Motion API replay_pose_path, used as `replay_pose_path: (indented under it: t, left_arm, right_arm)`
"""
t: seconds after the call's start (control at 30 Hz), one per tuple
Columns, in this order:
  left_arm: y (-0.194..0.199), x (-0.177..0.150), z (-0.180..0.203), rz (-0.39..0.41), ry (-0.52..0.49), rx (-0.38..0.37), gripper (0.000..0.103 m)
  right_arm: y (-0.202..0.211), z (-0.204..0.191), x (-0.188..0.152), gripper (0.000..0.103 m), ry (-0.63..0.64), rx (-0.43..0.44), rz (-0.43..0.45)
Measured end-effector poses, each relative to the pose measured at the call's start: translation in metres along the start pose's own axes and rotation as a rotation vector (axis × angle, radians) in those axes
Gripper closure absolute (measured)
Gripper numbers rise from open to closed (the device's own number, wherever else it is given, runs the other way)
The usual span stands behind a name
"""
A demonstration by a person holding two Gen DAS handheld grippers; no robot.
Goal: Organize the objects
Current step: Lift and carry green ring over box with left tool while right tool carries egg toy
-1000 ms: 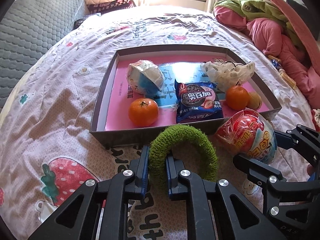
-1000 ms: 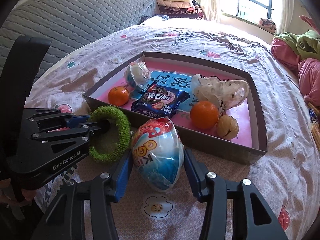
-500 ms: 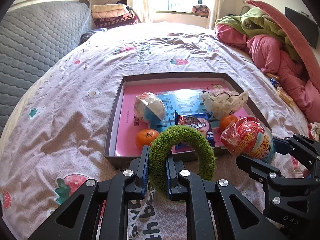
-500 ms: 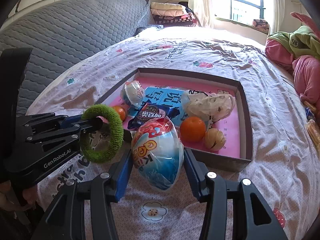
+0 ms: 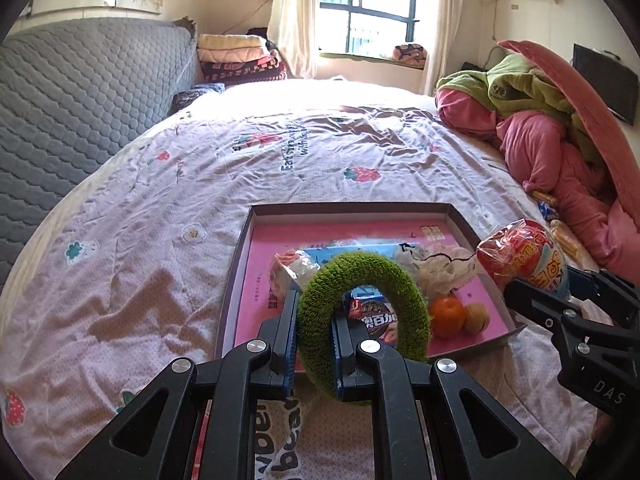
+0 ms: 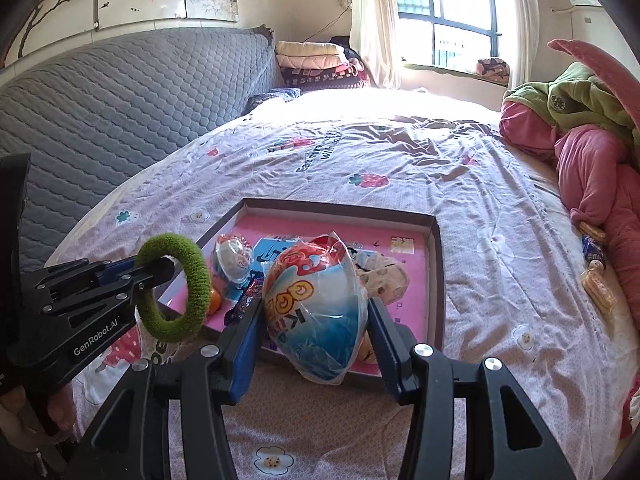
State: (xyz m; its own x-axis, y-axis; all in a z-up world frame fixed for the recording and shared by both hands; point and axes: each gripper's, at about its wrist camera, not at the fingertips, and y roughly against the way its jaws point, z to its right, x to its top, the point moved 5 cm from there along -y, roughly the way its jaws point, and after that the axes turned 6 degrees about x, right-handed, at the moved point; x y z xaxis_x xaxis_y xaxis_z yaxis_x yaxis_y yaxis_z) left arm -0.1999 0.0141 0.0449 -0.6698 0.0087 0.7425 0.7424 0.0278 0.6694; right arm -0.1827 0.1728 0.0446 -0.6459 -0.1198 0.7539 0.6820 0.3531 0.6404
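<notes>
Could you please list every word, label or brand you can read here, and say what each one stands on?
"GenRobot.AI": side of the left tongs.
"DAS": body of the right tongs, cut off.
"奥百加": cookie packet in the tray.
Bedsheet print, egg-shaped snack pack lettering, tray labels: too blurred.

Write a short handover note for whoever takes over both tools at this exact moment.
Left tool: shut on the green fuzzy ring, held in the air at the near edge of the tray.
Right tool: shut on the wrapped egg-shaped toy, also held clear of the bed.
Already in the tray: two oranges, cookie pack, another wrapped egg, a walnut, crumpled white bag.
Left: set ring and egg in the tray, release.
</notes>
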Motion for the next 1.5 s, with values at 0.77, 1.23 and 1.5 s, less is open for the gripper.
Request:
replay_pose_path:
  t: [0.77,1.23,1.5]
  left_arm:
    - [-0.059,0.000,0.000,-0.070,0.035,0.032,0.089]
    - [-0.075,-0.012,0.004,-0.105,0.015,0.049,0.089]
    - [-0.077,-0.015,0.006,-0.110,0.001,0.050,0.089]
  right_arm:
    - [-0.029,0.056,-0.010,0.052,-0.031,-0.109,-0.040]
    - [-0.049,0.067,-0.027,0.052,-0.050,-0.139,-0.086]
    - [-0.050,0.066,-0.027,0.052,-0.057,-0.146,-0.085]
